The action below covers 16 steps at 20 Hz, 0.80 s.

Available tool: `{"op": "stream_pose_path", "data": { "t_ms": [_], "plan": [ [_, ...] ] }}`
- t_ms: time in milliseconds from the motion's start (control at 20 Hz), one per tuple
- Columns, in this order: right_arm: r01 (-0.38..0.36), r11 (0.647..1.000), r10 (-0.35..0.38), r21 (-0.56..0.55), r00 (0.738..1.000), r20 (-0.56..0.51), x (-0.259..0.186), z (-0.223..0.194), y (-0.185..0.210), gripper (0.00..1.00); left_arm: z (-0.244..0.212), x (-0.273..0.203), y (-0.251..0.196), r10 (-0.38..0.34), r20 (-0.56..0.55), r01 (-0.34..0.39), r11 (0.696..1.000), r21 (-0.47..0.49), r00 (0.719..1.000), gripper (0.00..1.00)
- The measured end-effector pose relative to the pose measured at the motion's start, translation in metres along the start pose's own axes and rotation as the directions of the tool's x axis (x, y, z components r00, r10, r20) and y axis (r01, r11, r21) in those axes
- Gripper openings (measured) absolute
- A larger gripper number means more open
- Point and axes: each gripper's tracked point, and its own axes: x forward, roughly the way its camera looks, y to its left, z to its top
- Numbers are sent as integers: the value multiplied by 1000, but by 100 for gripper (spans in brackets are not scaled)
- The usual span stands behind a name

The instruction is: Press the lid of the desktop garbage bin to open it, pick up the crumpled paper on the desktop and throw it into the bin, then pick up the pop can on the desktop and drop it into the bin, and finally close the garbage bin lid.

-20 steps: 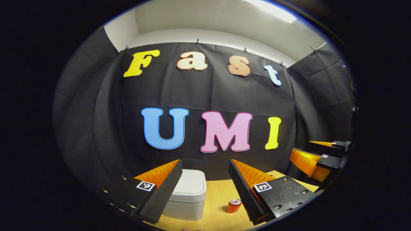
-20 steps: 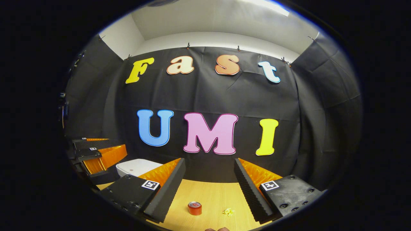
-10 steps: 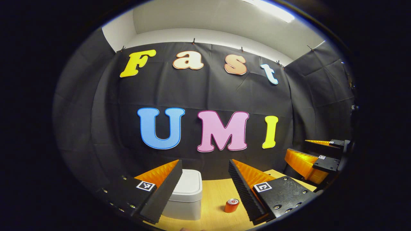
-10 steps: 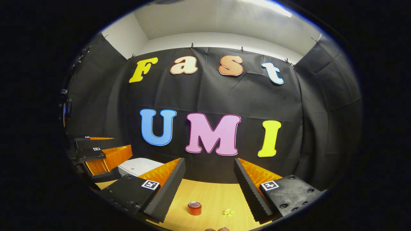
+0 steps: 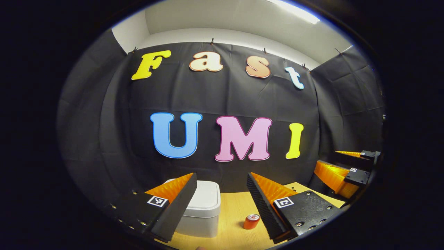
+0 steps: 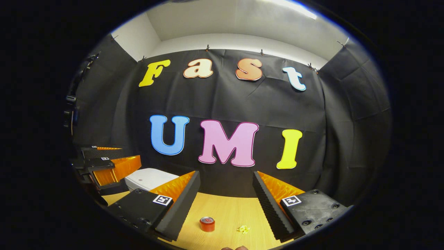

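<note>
Above the bench (image 5: pixel 236 208), we are holding the left gripper (image 5: pixel 222 205) with its jaws spread wide and nothing between them. We are taking the garbage bin (image 5: pixel 203 211) as our landmark: it is standing on the bench with its lid down, and in the left gripper view it is showing partly behind that gripper's left-hand finger. The pop can (image 5: pixel 252 221) is standing upright to the right of the bin, apart from it, close by the inner edge of the other finger but not touching it as far as we can tell. Farther right of the bin, the right gripper (image 5: pixel 341 166) is hanging in the air, also wide open and empty.

In the right gripper view, we are seeing its own gripper (image 6: pixel 225 205) gaping above the bench (image 6: pixel 225 211), the bin (image 6: pixel 147 177) off to the left beside the left gripper (image 6: pixel 104 161), the can (image 6: pixel 207 224) right of the bin, and the crumpled paper (image 6: pixel 243 228) lying just beyond the can, still farther from the bin.
</note>
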Motion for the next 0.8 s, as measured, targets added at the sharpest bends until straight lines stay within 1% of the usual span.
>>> {"op": "stream_pose_path", "data": {
  "t_ms": [250,400,450,500,550,600,650,700,750,800],
  "plan": [
    [-2,1000,2,0,1000,-8,1,-3,-1,98,-7,8,7,10,-25,-10,1000,0,1000,96],
    [-7,1000,7,0,1000,-10,3,-4,1,98,-20,14,11,1,-68,-2,1000,-11,998,94],
    [-7,1000,7,-2,1000,-11,2,-5,1,98,-26,18,14,-1,-83,0,1000,-13,997,83],
    [-9,1000,8,-4,1000,-10,3,-5,1,98,-30,20,14,-13,-101,11,1000,-19,995,80],
    [-9,1000,9,-4,1000,-10,4,-5,2,98,-36,21,16,-11,-117,9,1000,-22,993,77],
    [-9,1000,9,-3,1000,-9,5,-5,1,98,-41,23,22,7,-129,-10,1000,-24,992,69],
    [-9,1000,9,-1,1000,-9,5,-6,1,98,-45,25,29,25,-140,-29,999,-23,990,54],
    [-7,1000,7,2,1000,-8,5,-6,0,98,-47,27,32,33,-146,-36,999,-23,989,48],
    [-4,1000,4,4,1000,-8,6,-6,0,98,-49,27,34,39,-150,-42,999,-20,988,36],
    [-1,1000,1,5,1000,-10,8,-8,-1,98,-53,31,36,35,-162,-38,999,-17,986,26]
  ]
}}
